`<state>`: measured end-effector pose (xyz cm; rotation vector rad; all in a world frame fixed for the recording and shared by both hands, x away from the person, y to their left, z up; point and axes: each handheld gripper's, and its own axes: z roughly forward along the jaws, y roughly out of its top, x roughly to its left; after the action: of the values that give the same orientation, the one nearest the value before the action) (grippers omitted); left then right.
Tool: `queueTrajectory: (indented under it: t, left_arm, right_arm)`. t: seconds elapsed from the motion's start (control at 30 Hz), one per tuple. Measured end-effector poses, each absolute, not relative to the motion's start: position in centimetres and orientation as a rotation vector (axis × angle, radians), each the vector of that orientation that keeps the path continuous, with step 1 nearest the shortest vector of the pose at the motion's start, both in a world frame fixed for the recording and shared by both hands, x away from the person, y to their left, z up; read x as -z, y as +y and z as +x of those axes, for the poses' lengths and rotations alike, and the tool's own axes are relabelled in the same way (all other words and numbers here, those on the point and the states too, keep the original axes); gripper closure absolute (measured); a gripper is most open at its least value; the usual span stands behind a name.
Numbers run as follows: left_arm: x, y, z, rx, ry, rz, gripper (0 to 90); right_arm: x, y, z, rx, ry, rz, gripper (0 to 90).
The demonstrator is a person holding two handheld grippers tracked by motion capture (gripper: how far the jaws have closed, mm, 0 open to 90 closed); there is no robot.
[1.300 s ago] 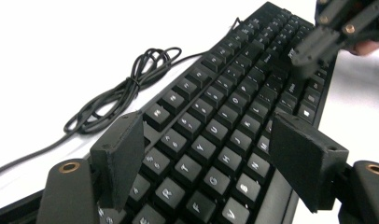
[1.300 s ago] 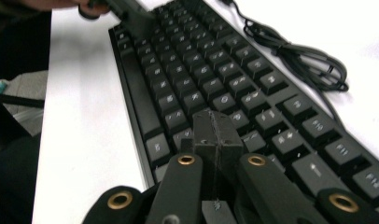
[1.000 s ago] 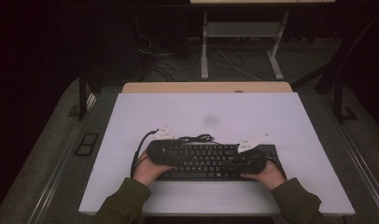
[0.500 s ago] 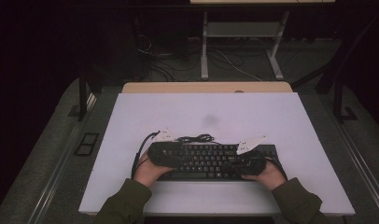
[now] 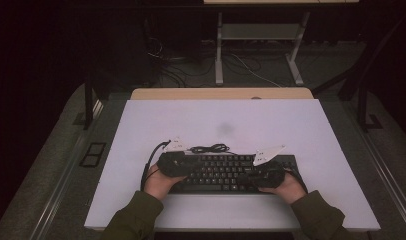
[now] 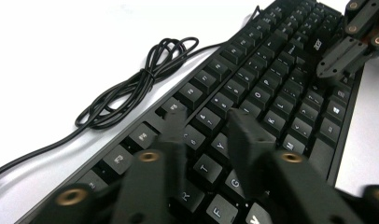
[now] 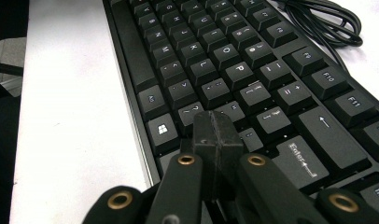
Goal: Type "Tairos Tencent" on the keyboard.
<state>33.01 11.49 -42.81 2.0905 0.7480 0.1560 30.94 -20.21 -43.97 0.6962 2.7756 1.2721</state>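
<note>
— While both hands sit low on the white table (image 5: 141, 130), where is the keyboard (image 5: 226, 172)?

— It lies flat on the table, on the side nearest the person. I will tell every place from the keyboard.

— Where is the left gripper (image 5: 172, 161)?

— It is over the keyboard's left end. In the left gripper view its two black jaws (image 6: 204, 140) hang just above the letter keys, close to the T and Y keys.

— Are those jaws shut?

— No. They have just been closing, but a gap is left between them. Nothing is in that gap. You can see keys through it. The pads do not press on anything.

— And the right gripper (image 5: 263, 174)?

— It is over the keyboard's right end. In the right gripper view its jaws (image 7: 217, 135) are squeezed tight together, tip to tip, with nothing held. They sit right above the bottom row, beside the key with the little window sign and near the Enter key. I cannot tell if the tips touch a key.

— What is the black string?

— That is the keyboard's cord (image 5: 208, 148). It lies in a loose bundle on the table just behind the keyboard, near the middle of its far edge. One part of it runs off past the left end.

— Is anything else by the keyboard?

— A small grey smudge (image 5: 225, 128) is on the table farther back from it.
</note>
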Motion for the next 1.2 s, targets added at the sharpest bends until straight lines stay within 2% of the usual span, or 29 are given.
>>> queueTrajectory:
  t: [0.13,0.2,0.57,1.2]
  left_arm:
    - [42.87,11.43,33.01,-0.137,0.743,2.12,84.1]
    - [42.89,11.38,33.05,-0.131,0.743,2.134,88.8]
    - [43.39,11.18,33.25,-0.116,0.731,2.191,88.9]
    - [43.19,11.07,33.01,-0.117,0.726,2.178,88.8]
  right_arm:
    - [43.95,-20.2,30.93,-1.269,2.775,0.696,89.4]
    - [43.95,-20.2,30.93,-1.269,2.775,0.697,89.4]
    - [43.96,-20.19,30.91,-1.27,2.773,0.7,89.4]
    - [43.97,-20.2,30.9,-1.271,2.772,0.703,89.4]
